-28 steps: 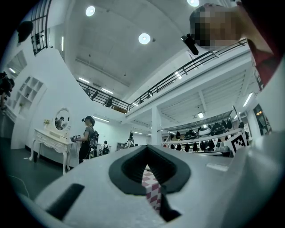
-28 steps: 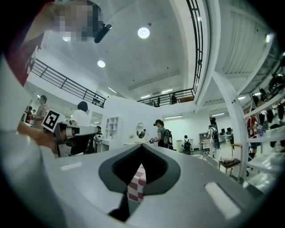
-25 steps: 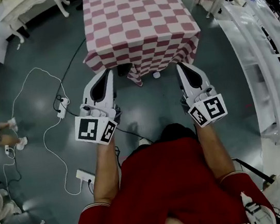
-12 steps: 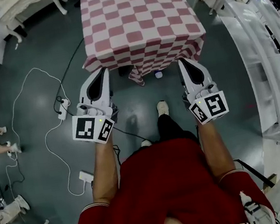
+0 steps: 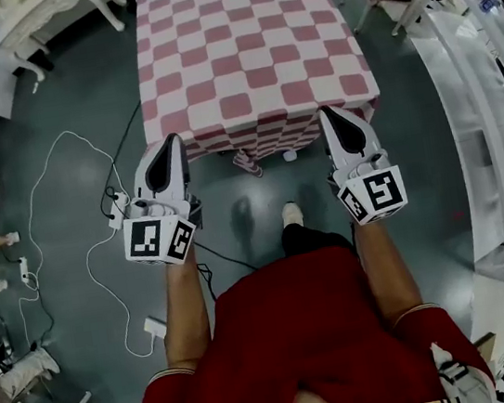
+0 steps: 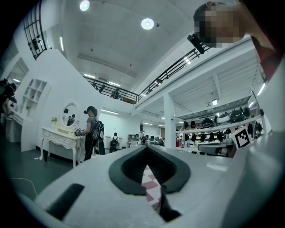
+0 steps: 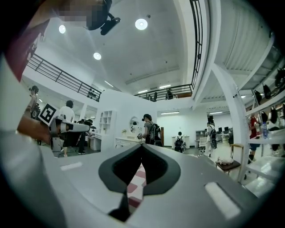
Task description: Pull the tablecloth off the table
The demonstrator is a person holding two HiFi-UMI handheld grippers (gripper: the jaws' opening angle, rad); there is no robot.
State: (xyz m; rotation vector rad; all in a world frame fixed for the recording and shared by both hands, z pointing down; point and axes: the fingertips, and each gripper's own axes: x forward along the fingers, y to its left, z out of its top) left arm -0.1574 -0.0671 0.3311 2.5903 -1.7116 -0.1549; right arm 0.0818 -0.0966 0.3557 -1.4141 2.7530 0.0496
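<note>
Left gripper [image 5: 173,140] is clamping the near left corner of the red-and-white checked fabric tablecloth [image 5: 248,51], its jaws pressing together with a strip of the checks caught between them. Right gripper [image 5: 326,111] is pinching the near right corner the same way. Both are pointing level toward the cloth, which is lying spread over the square table hidden beneath it, its near edge hanging between the two grippers above the dark grey floor [image 5: 69,233].

Matt, soft checked cloth of the tablecloth [image 5: 248,51]; smooth, faintly glossy floor [image 5: 60,112]
</note>
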